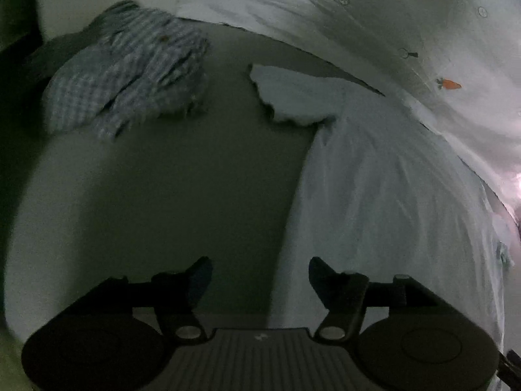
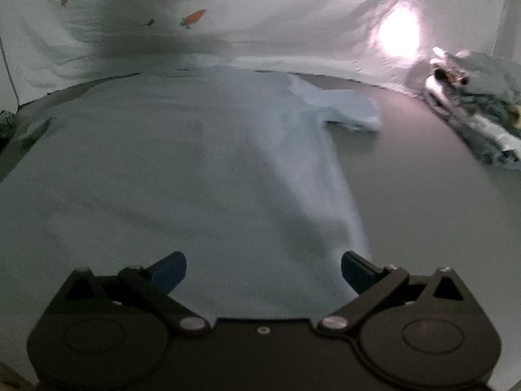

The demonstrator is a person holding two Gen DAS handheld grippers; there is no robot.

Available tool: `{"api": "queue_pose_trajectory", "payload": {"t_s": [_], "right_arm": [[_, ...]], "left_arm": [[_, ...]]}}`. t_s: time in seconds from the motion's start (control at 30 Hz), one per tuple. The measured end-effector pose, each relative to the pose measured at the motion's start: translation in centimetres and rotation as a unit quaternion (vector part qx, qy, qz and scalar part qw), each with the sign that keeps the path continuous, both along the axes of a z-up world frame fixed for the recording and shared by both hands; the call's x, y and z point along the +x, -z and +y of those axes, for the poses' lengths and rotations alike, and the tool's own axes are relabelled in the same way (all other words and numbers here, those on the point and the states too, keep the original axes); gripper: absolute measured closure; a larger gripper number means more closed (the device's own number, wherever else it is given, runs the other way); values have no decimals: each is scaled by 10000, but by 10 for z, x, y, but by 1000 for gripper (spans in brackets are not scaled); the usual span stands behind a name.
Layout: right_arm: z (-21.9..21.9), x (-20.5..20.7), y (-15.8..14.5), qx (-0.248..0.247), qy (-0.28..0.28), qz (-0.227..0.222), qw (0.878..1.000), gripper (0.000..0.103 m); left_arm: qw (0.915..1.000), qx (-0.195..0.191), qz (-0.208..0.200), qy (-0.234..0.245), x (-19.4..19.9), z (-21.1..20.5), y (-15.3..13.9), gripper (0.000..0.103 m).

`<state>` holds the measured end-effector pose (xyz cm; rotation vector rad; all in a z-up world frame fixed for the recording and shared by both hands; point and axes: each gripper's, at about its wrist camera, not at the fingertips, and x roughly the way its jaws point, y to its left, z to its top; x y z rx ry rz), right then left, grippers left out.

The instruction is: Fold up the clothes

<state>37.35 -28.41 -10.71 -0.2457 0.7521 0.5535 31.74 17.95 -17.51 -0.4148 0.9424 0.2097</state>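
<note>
Now both my tools, left (image 1: 260, 277) and right (image 2: 263, 272), hang released with nothing between their jaws. My pale shirt (image 2: 182, 169) lies spread flat on the table (image 2: 423, 202), below them.

Carrot-print backdrop sheet (image 2: 293, 16), grey tabletop (image 1: 162, 179)

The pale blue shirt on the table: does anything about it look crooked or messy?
Mostly flat. The pale blue shirt has one sleeve lying crumpled with a ragged-looking edge. Unfolded clothes sit bunched aside: a checked garment and a pile.
</note>
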Motion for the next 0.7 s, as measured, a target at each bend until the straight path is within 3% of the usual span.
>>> {"api": "queue_pose_trajectory", "payload": {"t_s": [0.07,0.3,0.43,0.7], "right_arm": [[29,-9,5,94,65,11,9999,0],[108,-36,32,77,666,-128,9977,0],[119,-41,35,255,1250,-220,9916,0],[120,-42,39,315,1321,-368,9901,0]], "left_arm": [[9996,-132,-177,171,20,23,-1,24],[9974,-590,-266,327,110,79,12,23],[9945,-791,-422,536,163,84,17,23],[9913,-1120,-515,455,258,95,40,23]]}}
